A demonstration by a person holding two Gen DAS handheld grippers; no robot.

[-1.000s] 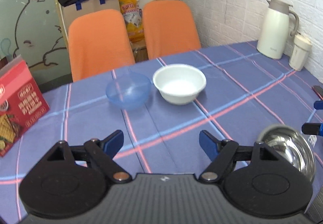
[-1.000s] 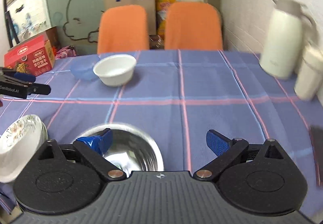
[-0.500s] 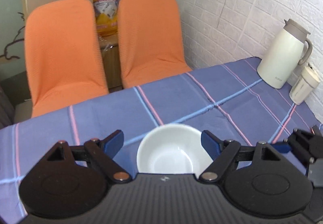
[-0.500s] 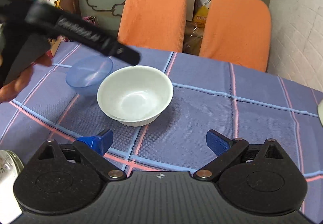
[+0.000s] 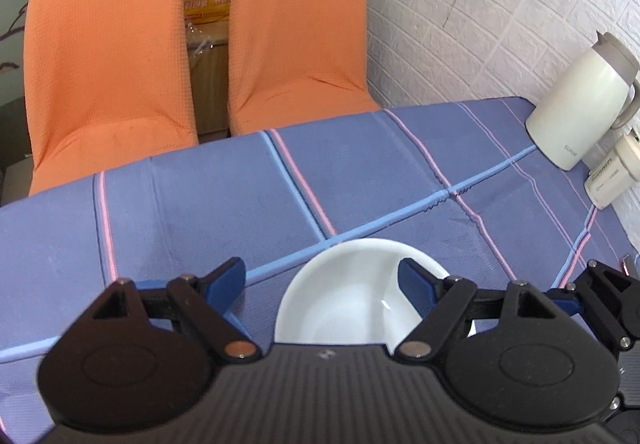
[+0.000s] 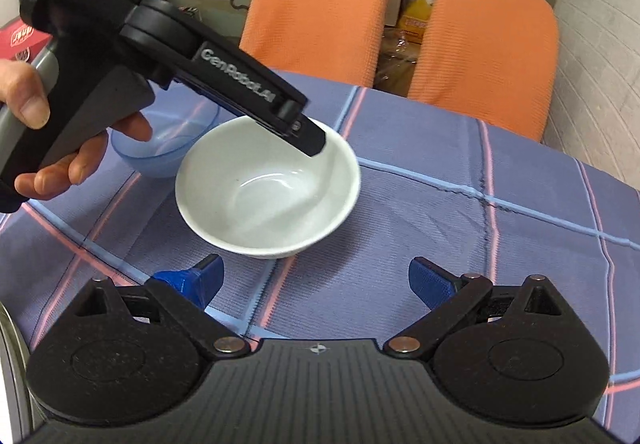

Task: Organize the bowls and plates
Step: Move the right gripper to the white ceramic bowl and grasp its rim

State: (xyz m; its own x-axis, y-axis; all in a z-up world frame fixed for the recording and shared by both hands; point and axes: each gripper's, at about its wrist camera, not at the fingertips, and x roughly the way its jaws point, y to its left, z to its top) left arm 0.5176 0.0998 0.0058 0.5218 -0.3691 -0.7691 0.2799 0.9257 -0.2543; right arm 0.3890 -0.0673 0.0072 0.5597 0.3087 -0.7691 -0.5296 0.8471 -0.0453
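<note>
Since the earlier frame, both grippers have advanced across the table toward the white bowl, and the left one has closed in over the bowl's rim.

Left to right in the right wrist view: a hand point(image 6: 68, 148) holds the left gripper point(image 5: 322, 276), whose fingers are spread with nothing between them. One finger point(image 6: 308, 138) reaches over the far-left rim of the white bowl point(image 6: 268, 184); contact with the rim cannot be confirmed. The blue bowl point(image 6: 168, 148) sits just beside the white bowl on its left, partly hidden behind the hand. The white bowl rests upright on the checked tablecloth point(image 6: 460, 224), near the table's far edge. The right gripper point(image 6: 316, 280) hangs near the bowl's near side with its jaws wide apart and empty.

In the left wrist view, the white bowl point(image 5: 352, 308) lies directly below and slightly right of the jaw centreline; the right-side finger point(image 5: 420, 280) sits over its interior and the left-side finger point(image 5: 226, 278) lies outside the rim.

Judgement: the left gripper is the nearer one. A round bowl has no long axis, so the grasp depends on straddling the rim wall, one finger inside and one outside.
</note>
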